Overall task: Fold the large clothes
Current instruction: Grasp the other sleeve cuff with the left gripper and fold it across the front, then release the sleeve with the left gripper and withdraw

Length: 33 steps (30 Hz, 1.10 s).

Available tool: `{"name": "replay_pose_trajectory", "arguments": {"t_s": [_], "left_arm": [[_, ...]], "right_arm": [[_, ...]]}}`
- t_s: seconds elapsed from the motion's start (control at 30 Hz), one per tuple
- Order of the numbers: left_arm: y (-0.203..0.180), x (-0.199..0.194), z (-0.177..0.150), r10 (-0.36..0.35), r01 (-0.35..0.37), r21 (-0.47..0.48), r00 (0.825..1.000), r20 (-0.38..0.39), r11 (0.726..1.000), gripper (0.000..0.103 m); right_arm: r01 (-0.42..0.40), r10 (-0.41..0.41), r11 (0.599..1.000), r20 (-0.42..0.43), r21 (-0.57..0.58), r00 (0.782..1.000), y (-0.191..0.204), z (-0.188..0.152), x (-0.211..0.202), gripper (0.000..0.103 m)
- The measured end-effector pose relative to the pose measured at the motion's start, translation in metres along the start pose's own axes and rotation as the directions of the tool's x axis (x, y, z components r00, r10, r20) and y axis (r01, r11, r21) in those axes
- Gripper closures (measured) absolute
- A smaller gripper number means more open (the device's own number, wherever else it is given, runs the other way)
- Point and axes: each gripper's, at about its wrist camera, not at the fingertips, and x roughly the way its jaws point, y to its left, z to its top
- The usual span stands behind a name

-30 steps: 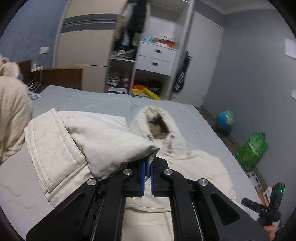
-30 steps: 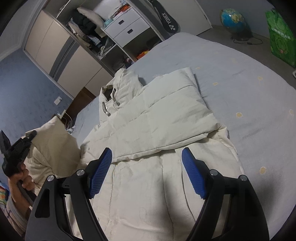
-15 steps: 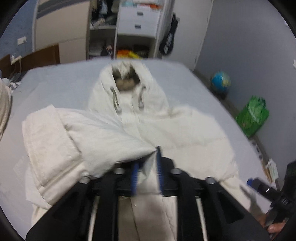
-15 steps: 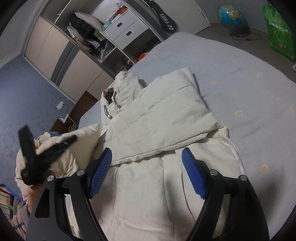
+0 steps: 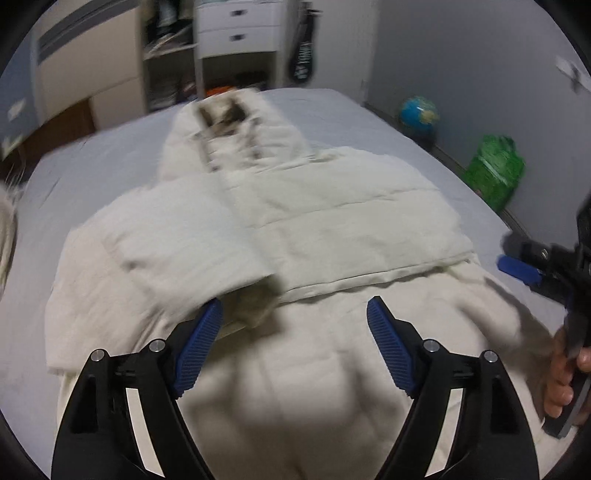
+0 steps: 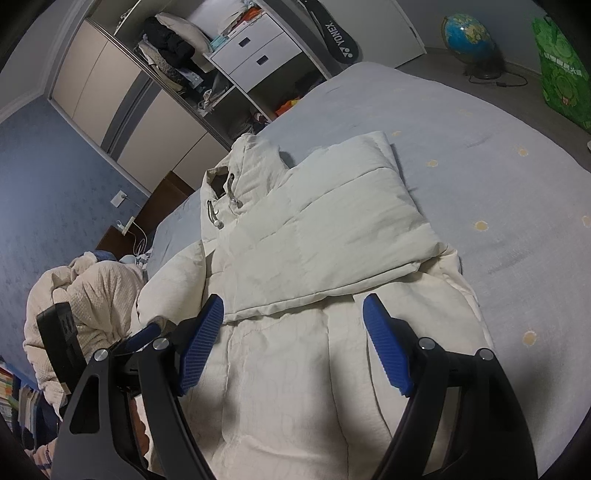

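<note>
A cream hooded puffer jacket lies spread on the grey bed, hood toward the wardrobe. Both sleeves are folded across its chest; the left sleeve's cuff lies just ahead of my left gripper, which is open and empty above the jacket's lower half. My right gripper is open and empty over the jacket, near the right sleeve's folded edge. The right gripper also shows at the right edge of the left wrist view, held by a hand.
The grey bed extends to the right of the jacket. A heap of cream fleece lies at the left. An open wardrobe with drawers stands beyond. A globe and a green bag stand on the floor at right.
My left gripper was shut on the left sleeve, carried it across the jacket's chest, then opened and let it go. The right gripper stayed open and nearly still.
</note>
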Motion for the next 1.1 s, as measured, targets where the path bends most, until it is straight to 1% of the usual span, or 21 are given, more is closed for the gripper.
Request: {"name": "replay_pose_trajectory", "arguments": {"t_s": [0.03, 0.07, 0.1, 0.13, 0.17, 0.2, 0.27, 0.3, 0.33, 0.37, 0.4, 0.43, 0.5, 0.53, 0.6, 0.67, 0.8, 0.87, 0.97, 1.03, 1.1], "left_arm": [[0.013, -0.001, 0.0, -0.014, 0.013, -0.064, 1.0, -0.007, 0.998, 0.025], [0.027, -0.003, -0.001, -0.027, 0.026, -0.137, 1.0, -0.005, 0.99, 0.025], [0.04, -0.006, -0.002, -0.042, 0.043, -0.21, 0.999, 0.007, 0.977, 0.025], [0.05, -0.008, -0.003, -0.06, 0.064, -0.262, 0.998, 0.021, 0.963, 0.025], [0.06, -0.011, -0.004, -0.076, 0.085, -0.321, 0.996, 0.042, 0.943, 0.025], [0.066, -0.014, -0.005, -0.085, 0.101, -0.356, 0.995, 0.06, 0.929, 0.025], [0.082, -0.02, -0.008, -0.108, 0.15, -0.443, 0.987, 0.119, 0.884, 0.027], [0.086, -0.021, -0.009, -0.109, 0.161, -0.467, 0.985, 0.135, 0.87, 0.029], [0.093, -0.018, -0.009, -0.111, 0.17, -0.506, 0.983, 0.145, 0.846, 0.035], [0.096, -0.016, -0.007, -0.108, 0.166, -0.524, 0.984, 0.141, 0.835, 0.042], [0.1, -0.011, -0.004, -0.101, 0.155, -0.536, 0.987, 0.129, 0.83, 0.068], [0.101, -0.01, -0.001, -0.09, 0.138, -0.536, 0.989, 0.115, 0.833, 0.092], [0.101, -0.01, 0.005, -0.062, 0.117, -0.527, 0.991, 0.121, 0.842, 0.096], [0.099, -0.013, 0.01, -0.052, 0.116, -0.51, 0.989, 0.138, 0.852, 0.098], [0.091, -0.017, 0.021, -0.042, 0.112, -0.469, 0.987, 0.156, 0.876, 0.1], [0.078, -0.023, 0.034, -0.039, 0.109, -0.404, 0.983, 0.177, 0.908, 0.101], [0.053, -0.025, 0.055, -0.054, 0.11, -0.302, 0.981, 0.188, 0.947, 0.101], [0.035, -0.02, 0.066, -0.055, 0.096, -0.23, 0.982, 0.178, 0.969, 0.101], [0.006, -0.01, 0.076, -0.065, 0.084, -0.119, 0.985, 0.16, 0.989, 0.102], [-0.018, -0.004, 0.082, -0.08, 0.086, -0.036, 0.986, 0.145, 0.996, 0.102], [-0.039, 0.005, 0.085, -0.084, 0.08, 0.035, 0.988, 0.129, 0.996, 0.101]], "right_arm": [[0.0, 0.0, 1.0, -0.001, 0.0, 1.0, 0.0, 0.0, 0.001, 0.029], [0.0, 0.0, 1.0, -0.001, 0.0, 1.0, 0.0, 0.0, 0.001, 0.029], [0.0, 0.0, 1.0, -0.002, -0.001, 1.0, 0.0, 0.001, 0.001, 0.029], [-0.001, 0.001, 1.0, -0.001, -0.001, 1.0, 0.0, 0.001, 0.001, 0.029], [-0.001, 0.001, 1.0, 0.0, -0.002, 1.0, 0.0, 0.001, 0.0, 0.029], [-0.002, 0.002, 1.0, 0.001, -0.003, 1.0, 0.0, 0.001, 0.0, 0.029], [-0.004, 0.004, 1.0, 0.003, -0.001, 1.0, -0.001, 0.001, -0.001, 0.029], [-0.005, 0.005, 1.0, 0.003, 0.0, 1.0, -0.001, 0.001, -0.002, 0.029], [-0.005, 0.005, 1.0, 0.003, -0.001, 1.0, -0.001, 0.001, -0.002, 0.029], [-0.006, 0.006, 1.0, 0.003, -0.001, 1.0, -0.001, 0.0, -0.002, 0.029], [-0.006, 0.006, 1.0, 0.004, -0.002, 1.0, -0.001, 0.0, -0.002, 0.029], [-0.008, 0.008, 1.0, 0.005, -0.003, 1.0, -0.001, 0.0, -0.002, 0.029], [-0.011, 0.011, 1.0, 0.01, 0.001, 1.0, -0.001, 0.0, -0.004, 0.029], [-0.013, 0.013, 1.0, 0.012, 0.004, 1.0, -0.001, 0.0, -0.005, 0.029], [-0.016, 0.015, 1.0, 0.014, 0.01, 1.0, -0.002, 0.0, -0.005, 0.029], [-0.018, 0.018, 1.0, 0.014, 0.013, 1.0, -0.002, 0.0, -0.004, 0.029], [-0.026, 0.026, 0.999, 0.015, 0.019, 1.0, -0.003, 0.0, -0.005, 0.029], [-0.029, 0.029, 0.999, 0.018, 0.026, 0.999, -0.004, 0.0, -0.005, 0.029], [-0.037, 0.036, 0.999, 0.024, 0.039, 0.999, -0.006, 0.001, -0.006, 0.029], [-0.041, 0.04, 0.998, 0.027, 0.047, 0.999, -0.008, 0.001, -0.006, 0.029], [-0.044, 0.043, 0.998, 0.029, 0.054, 0.999, -0.009, 0.002, -0.006, 0.029]]}}
